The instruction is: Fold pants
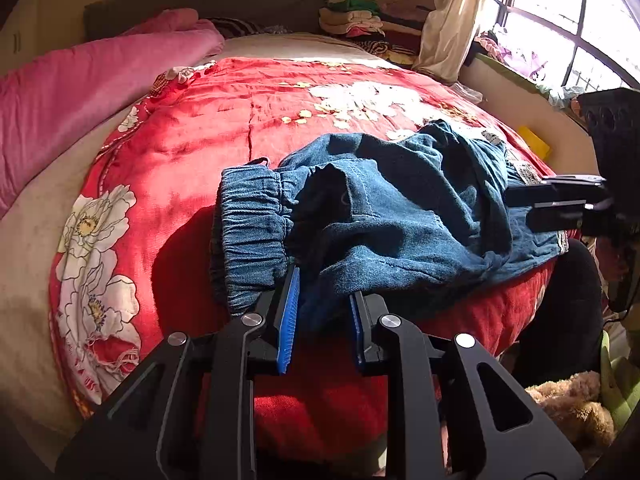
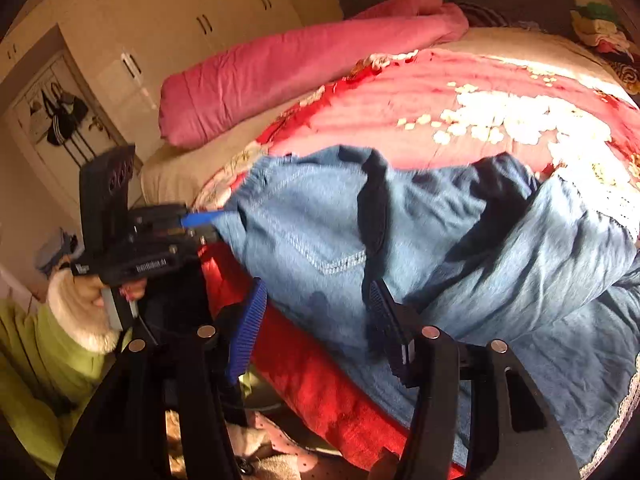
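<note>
A pair of blue denim pants (image 1: 392,216) is seen lying crumpled on a red floral blanket (image 1: 224,128) that covers the bed, near its edge. The elastic waistband (image 1: 252,236) lies just ahead and to the left of the left claw (image 1: 325,312). The blue pads (image 1: 289,320) of that claw stand slightly apart, and a fold of denim is seen between them; whether the cloth is still pinched cannot be told for certain, though the gap suggests a loose hold at most. The right claw (image 2: 316,320) is held at the other side of the pants, its jaws clearly apart, with denim draped ahead of and between them but not pressed by either pad. In the right wrist view, the left claw is seen to the left, at the waistband end, held by a hand (image 2: 120,292) in a green sleeve (image 2: 52,352) with a white fleecy cuff. A rolled pink quilt (image 1: 80,92) lies well beyond both claws, and stacked clothes (image 1: 356,20) are seen far ahead by the window.
</note>
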`<control>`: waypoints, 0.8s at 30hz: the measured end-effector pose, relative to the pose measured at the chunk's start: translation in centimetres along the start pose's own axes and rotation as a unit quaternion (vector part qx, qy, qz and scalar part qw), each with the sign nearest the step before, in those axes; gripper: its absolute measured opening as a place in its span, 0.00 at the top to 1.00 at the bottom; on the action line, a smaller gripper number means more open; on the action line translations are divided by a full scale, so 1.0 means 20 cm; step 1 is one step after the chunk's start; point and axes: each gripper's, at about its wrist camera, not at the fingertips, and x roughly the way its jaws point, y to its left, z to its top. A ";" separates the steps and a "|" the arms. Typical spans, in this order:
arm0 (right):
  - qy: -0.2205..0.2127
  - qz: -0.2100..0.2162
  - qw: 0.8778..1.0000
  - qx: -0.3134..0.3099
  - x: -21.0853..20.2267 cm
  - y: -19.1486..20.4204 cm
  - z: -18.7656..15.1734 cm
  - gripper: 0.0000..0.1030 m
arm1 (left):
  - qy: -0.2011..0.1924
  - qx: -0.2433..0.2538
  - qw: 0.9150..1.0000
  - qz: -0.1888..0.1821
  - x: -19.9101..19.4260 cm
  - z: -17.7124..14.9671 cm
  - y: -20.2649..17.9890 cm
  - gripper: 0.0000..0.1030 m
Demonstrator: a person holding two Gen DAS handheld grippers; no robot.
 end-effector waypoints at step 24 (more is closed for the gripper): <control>0.077 -0.042 0.996 0.019 0.38 -0.09 -0.17 0.59 | 0.009 -0.024 0.999 -0.023 0.04 0.12 -0.18 0.96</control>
